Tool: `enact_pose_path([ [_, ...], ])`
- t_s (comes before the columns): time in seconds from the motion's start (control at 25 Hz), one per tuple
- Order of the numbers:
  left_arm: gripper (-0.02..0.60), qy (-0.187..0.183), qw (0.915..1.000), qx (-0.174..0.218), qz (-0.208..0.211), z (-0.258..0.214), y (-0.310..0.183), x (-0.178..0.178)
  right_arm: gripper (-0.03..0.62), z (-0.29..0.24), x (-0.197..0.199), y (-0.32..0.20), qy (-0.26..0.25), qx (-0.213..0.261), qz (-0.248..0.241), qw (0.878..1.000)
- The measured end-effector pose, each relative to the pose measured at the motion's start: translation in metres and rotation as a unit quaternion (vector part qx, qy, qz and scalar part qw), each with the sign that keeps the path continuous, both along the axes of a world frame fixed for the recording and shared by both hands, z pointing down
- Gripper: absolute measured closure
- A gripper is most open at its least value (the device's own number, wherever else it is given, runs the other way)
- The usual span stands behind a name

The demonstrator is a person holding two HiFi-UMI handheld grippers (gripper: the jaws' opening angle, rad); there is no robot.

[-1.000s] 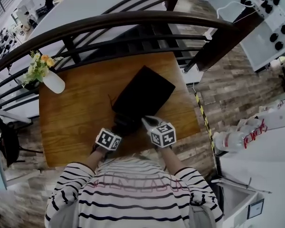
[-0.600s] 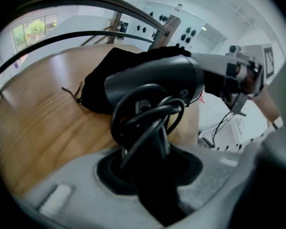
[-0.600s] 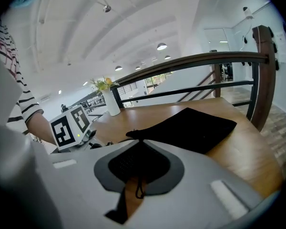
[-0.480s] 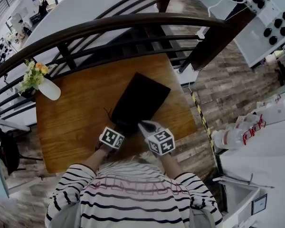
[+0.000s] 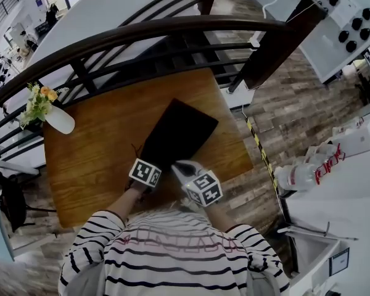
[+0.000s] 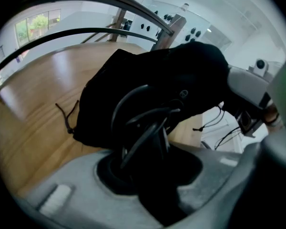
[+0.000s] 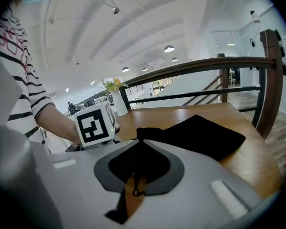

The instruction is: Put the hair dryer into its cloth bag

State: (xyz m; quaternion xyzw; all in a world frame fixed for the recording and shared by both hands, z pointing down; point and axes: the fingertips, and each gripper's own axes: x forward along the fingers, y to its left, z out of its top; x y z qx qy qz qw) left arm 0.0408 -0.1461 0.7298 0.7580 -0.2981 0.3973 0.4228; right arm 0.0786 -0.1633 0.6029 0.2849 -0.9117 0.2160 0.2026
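Observation:
A black cloth bag (image 5: 179, 131) lies across the middle of the wooden table (image 5: 92, 159). My left gripper (image 5: 154, 163) is at the bag's near end. In the left gripper view it (image 6: 150, 168) is shut on the black hair dryer (image 6: 155, 142), whose looped cord (image 6: 133, 113) rises in front of the bulging bag (image 6: 181, 75). How far the dryer reaches into the bag is hidden. My right gripper (image 5: 179, 166) is beside it, shut (image 7: 136, 168) on the bag's mouth edge (image 7: 143, 132). A drawstring knot (image 7: 137, 191) hangs under the jaws. The bag (image 7: 205, 135) stretches away over the table.
A white vase with flowers (image 5: 54, 117) stands at the table's far left corner. A dark curved railing (image 5: 172, 29) runs close behind the table. A white counter with bottles (image 5: 308, 174) is at the right. Wood floor lies beyond the table's right edge.
My left gripper has pushed a little further toward the bag with the dryer. My right gripper has lifted slightly with the bag's edge. Both grips are unchanged.

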Motion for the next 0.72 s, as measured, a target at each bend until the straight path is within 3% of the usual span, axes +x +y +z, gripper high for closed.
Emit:
enact_pose_path([
  [0.24,0.447,0.007,0.9999,0.001,-0.012,-0.004,-0.013,0.019,0.578,0.004,-0.003,0.010,0.002,0.000,-0.032,0.999],
  [0.72,0.443,0.028,0.9978,0.009,-0.059,-0.002,-0.052,0.048,0.579,0.004,0.013,0.011,-0.017,-0.020,-0.045,0.999],
])
